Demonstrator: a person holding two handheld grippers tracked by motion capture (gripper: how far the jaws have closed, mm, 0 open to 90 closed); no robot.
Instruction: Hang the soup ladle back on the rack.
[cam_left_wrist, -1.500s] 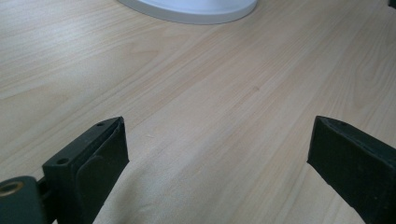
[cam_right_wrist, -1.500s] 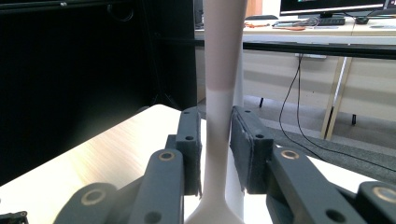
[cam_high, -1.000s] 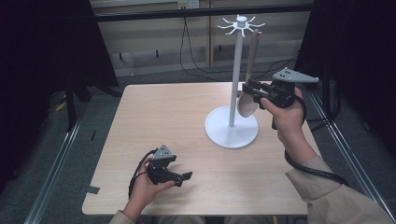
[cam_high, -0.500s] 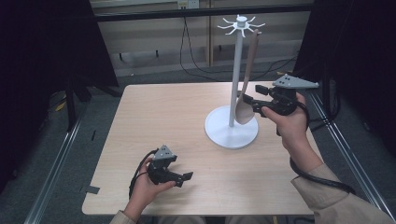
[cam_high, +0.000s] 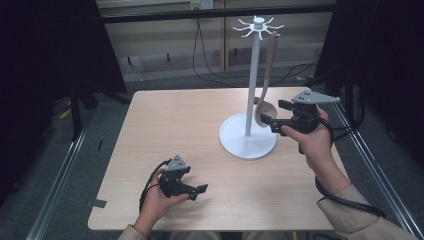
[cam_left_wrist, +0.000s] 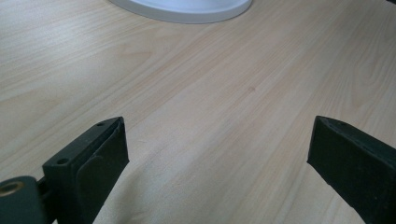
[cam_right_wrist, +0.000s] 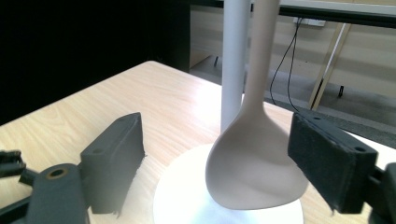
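A white hook stand (cam_high: 252, 75) rises from a round base (cam_high: 247, 137) at the table's right. From one of its top hooks hangs a beige spoon (cam_high: 263, 112), bowl down beside the pole. My right gripper (cam_high: 272, 112) is held level at the bowl, open. In the right gripper view the spoon's bowl (cam_right_wrist: 254, 163) hangs between the spread jaws of the right gripper (cam_right_wrist: 217, 130), near the right-hand one, with the pole (cam_right_wrist: 233, 60) behind. My left gripper (cam_high: 198, 191) rests low near the front edge, open with nothing in it. The left gripper (cam_left_wrist: 219, 135) faces bare wood.
The light wooden table (cam_high: 175, 125) has open room on its left and middle. The stand's base edge (cam_left_wrist: 187, 7) lies well ahead of the left jaws. Metal rails (cam_high: 55, 185) run along both sides of the table, and cables hang behind it.
My right gripper has shifted slightly to the right, away from the pole, and a little lower. The spoon still hangs in place. The left gripper has not moved.
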